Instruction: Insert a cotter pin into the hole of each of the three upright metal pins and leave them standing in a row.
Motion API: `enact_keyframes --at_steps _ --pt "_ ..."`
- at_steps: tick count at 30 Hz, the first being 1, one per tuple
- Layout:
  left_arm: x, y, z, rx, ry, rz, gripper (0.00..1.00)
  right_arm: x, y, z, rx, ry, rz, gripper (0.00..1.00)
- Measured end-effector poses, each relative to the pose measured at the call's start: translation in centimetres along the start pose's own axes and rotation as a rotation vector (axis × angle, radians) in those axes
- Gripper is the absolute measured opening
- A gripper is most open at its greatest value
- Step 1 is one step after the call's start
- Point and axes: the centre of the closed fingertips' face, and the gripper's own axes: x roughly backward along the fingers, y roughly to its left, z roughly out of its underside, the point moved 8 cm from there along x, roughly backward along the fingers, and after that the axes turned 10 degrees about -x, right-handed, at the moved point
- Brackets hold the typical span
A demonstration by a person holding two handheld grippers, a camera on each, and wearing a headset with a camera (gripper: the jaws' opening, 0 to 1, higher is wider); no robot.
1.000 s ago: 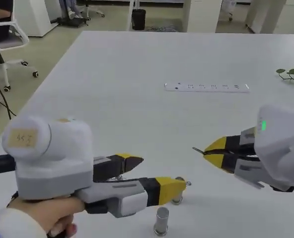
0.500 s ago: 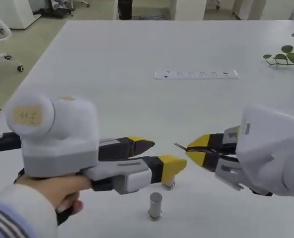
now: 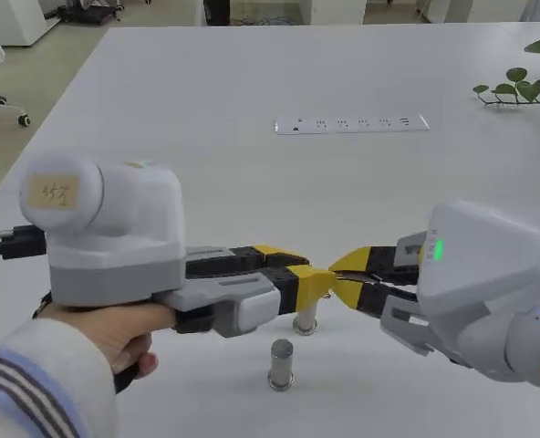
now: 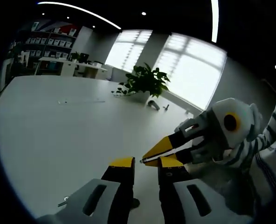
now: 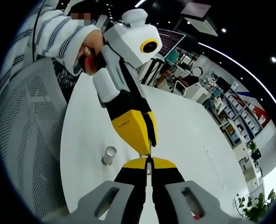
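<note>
My right tool (image 3: 337,276) is clamped on a cotter pin (image 5: 149,161), roughly level and pointing at my left tool (image 3: 314,272), whose jaws stand apart. The tips nearly meet just above an upright pin (image 3: 305,322) on the tabletop (image 3: 206,182); a second pin (image 3: 281,363) stands nearer me.

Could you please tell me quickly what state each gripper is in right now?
Left gripper: open, jaws apart, nothing seen clamped.
Right gripper: shut on a cotter pin.

Left gripper (image 3: 314,272) label (image 3: 58,193) (handwritten), unreadable
</note>
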Motion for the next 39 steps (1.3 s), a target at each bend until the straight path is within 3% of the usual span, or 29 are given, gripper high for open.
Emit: enact_keyframes --at_steps 8,14,17,25,28,39 --pt "0.05 0.18 0.52 0.024 0.043 0.007 0.07 -0.15 0.26 -0.22 0.019 0.002 0.0 0.0" --pt "-0.02 0.15 0.39 0.038 0.037 0.016 0.02 -0.16 0.25 -0.32 0.023 -0.003 0.002 0.0" --pt "0.0 0.24 0.31 0.007 0.034 0.0 0.0 -0.09 0.24 -0.4 0.021 -0.008 0.002 0.0" --pt "0.12 0.2 0.5 -0.003 0.044 0.007 0.0 -0.09 0.37 -0.46 0.023 -0.012 0.001 0.0" --pt "0.23 0.14 0.48 -0.039 0.041 0.006 0.0 -0.08 0.43 -0.5 0.02 -0.017 0.002 0.0" --pt "0.29 -0.04 -0.03 0.006 0.011 -0.036 0.0 0.02 0.13 -0.63 0.027 -0.045 0.035 0.0"
